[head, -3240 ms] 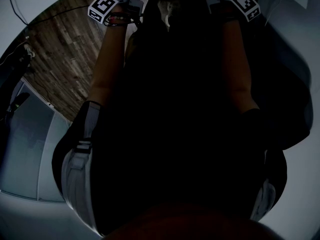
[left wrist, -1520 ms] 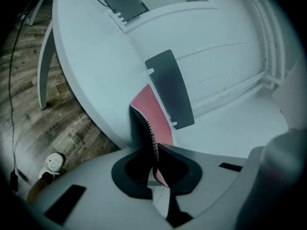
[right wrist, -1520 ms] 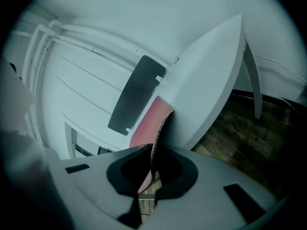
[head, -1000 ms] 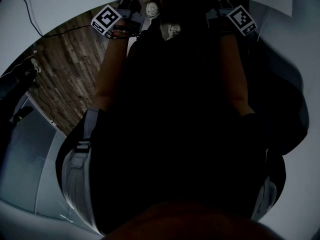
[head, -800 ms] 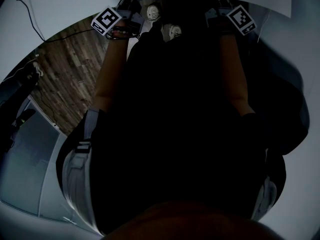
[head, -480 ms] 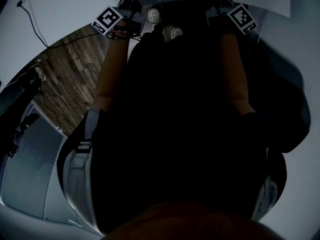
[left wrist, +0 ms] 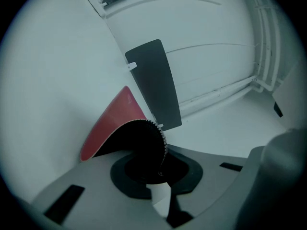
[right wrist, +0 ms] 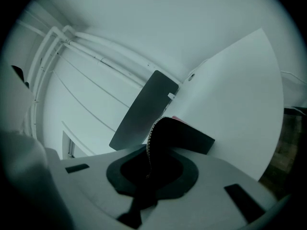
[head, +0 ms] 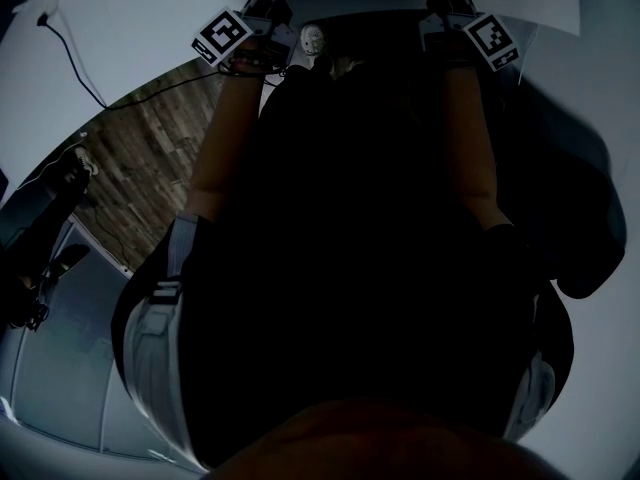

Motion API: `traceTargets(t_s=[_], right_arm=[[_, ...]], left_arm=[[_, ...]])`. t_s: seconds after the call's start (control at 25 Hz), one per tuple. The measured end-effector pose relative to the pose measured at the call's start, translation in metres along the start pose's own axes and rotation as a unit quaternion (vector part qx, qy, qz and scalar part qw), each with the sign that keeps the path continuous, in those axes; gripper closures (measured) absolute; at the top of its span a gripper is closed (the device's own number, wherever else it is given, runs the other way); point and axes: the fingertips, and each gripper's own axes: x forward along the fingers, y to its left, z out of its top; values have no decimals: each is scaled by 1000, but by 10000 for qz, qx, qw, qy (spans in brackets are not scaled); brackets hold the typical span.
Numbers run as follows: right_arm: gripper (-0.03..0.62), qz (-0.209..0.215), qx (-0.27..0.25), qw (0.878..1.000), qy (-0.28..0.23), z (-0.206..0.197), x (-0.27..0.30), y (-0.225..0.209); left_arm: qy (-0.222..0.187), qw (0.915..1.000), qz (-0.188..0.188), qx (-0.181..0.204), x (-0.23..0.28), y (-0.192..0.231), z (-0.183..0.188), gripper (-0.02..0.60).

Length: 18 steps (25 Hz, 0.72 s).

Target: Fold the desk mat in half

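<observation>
Torso: the person's dark-clothed body (head: 360,268) fills the head view from 6 o'clock to past the centre.
Forearms: a bare left forearm (head: 215,158) and a bare right forearm (head: 470,138) reach up towards 11 and 1 o'clock.
Floor: a brown wood-plank floor (head: 150,168) shows at 9 to 10 o'clock, beside the torso.
Marker cubes: a black-and-white square-marked cube sits on each tool, the left cube (head: 222,36) at 11 o'clock and the right cube (head: 490,36) at 1 o'clock.
Left gripper: the grey two-jaw left gripper (left wrist: 159,172) has its jaws pressed almost together. They pinch a corner of the red-topped, black-backed desk mat with a stitched edge (left wrist: 139,145).
Right gripper: the grey two-jaw right gripper (right wrist: 146,174) is drawn just as narrow and clamps the desk mat's other near corner, black side up.
Desk mat: it is lifted at both clamped corners. In the left gripper view its red face curves down to the tabletop at 10 o'clock. In the head view a red strip lies at 12 o'clock between the two tools.
Table: a white tabletop (head: 140,18) spreads under the mat.
Panel: a dark grey flat rectangular panel (left wrist: 153,85) sits beyond the mat, at 12 o'clock from each claw.
Pipes: white pipes (right wrist: 62,32) run along the far white wall.
</observation>
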Motion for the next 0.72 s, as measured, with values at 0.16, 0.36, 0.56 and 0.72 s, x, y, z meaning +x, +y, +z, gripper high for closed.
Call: traceTargets(t_s=[0.16, 0.36, 0.56, 0.72], right_arm=[[553, -150, 10, 9998, -147, 6, 15, 6], [553, -177, 26, 9994, -289, 7, 8, 6], [553, -150, 29, 9995, -294, 7, 8, 6], [552, -67, 10, 9998, -203, 6, 12, 7]], left_arm=[[127, 9999, -60, -38, 14, -2, 17, 547], [176, 9998, -131, -33, 18, -2, 17, 547], [213, 9996, -184, 12, 19, -3, 17, 545], [149, 9998, -134, 19, 19, -1, 18, 545]])
